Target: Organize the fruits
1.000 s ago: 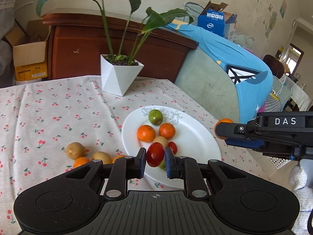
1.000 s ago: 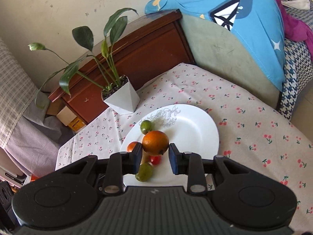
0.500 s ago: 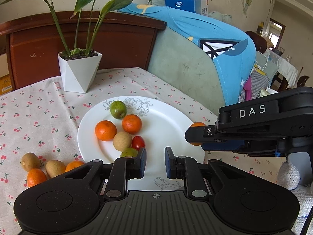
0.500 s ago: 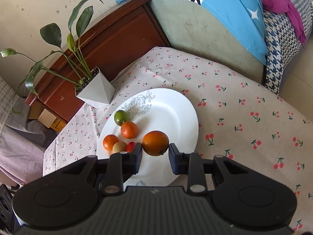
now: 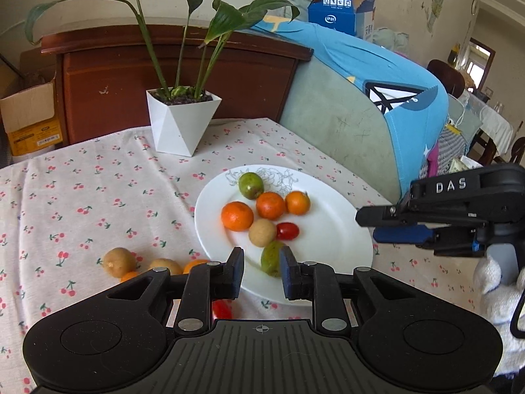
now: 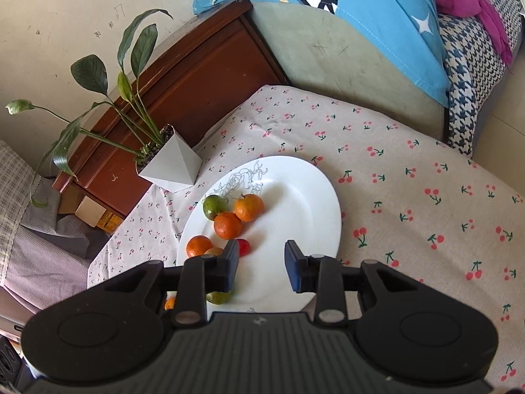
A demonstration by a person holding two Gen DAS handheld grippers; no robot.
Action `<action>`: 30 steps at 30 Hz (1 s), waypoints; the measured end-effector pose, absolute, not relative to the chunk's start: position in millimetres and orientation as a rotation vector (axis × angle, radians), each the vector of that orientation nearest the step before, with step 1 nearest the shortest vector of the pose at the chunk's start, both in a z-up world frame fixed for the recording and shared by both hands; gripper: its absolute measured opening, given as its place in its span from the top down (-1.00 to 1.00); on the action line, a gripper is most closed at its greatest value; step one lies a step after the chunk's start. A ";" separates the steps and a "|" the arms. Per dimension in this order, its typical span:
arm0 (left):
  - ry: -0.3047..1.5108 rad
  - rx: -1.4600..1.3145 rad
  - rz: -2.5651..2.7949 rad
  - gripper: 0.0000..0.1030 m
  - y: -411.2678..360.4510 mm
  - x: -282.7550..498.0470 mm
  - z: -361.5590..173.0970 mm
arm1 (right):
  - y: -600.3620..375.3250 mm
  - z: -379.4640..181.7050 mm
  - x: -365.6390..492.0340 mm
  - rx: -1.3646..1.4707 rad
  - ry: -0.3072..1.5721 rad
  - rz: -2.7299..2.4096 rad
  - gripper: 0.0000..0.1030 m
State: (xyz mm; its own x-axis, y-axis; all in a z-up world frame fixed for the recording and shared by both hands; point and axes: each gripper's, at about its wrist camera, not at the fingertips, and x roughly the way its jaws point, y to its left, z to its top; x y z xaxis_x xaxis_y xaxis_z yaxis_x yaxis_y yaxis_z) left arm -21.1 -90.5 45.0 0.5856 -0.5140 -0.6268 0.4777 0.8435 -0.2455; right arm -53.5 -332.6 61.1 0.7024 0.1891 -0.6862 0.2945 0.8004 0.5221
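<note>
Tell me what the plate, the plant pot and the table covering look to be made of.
Plate: likely glazed ceramic; glossy white with a grey line-drawn flower at the rim.
Plant pot: matte white with sharp facets, ceramic or plastic; cannot tell which.
Table covering: woven fabric, matte, printed with small cherries, creased and draping at the edge.

Home: sofa (image 5: 344, 124), wooden cabinet (image 5: 177, 75), potted plant (image 5: 182, 124).

White letters "DAS" stand on the right hand-held gripper (image 5: 374, 226); other labels are illegible.
</note>
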 end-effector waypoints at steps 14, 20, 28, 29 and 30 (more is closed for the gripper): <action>0.784 0.085 -0.560 0.55 -80.1 -66.2 29.5 | -325.5 65.8 -55.2 0.647 0.804 -0.032 0.37; 0.754 0.045 -0.560 0.55 -68.4 -76.0 35.2 | -320.8 65.1 -55.0 0.637 0.812 -0.018 0.37; 0.710 0.067 -0.531 0.55 -53.4 -100.1 46.7 | -313.2 65.6 -55.0 0.624 0.823 0.005 0.37; 0.704 0.071 -0.537 0.55 -52.0 -103.2 48.2 | -311.7 65.2 -54.9 0.619 0.826 0.008 0.36; 0.698 0.073 -0.548 0.55 -50.3 -106.2 50.0 | -310.5 64.7 -54.8 0.616 0.831 0.011 0.36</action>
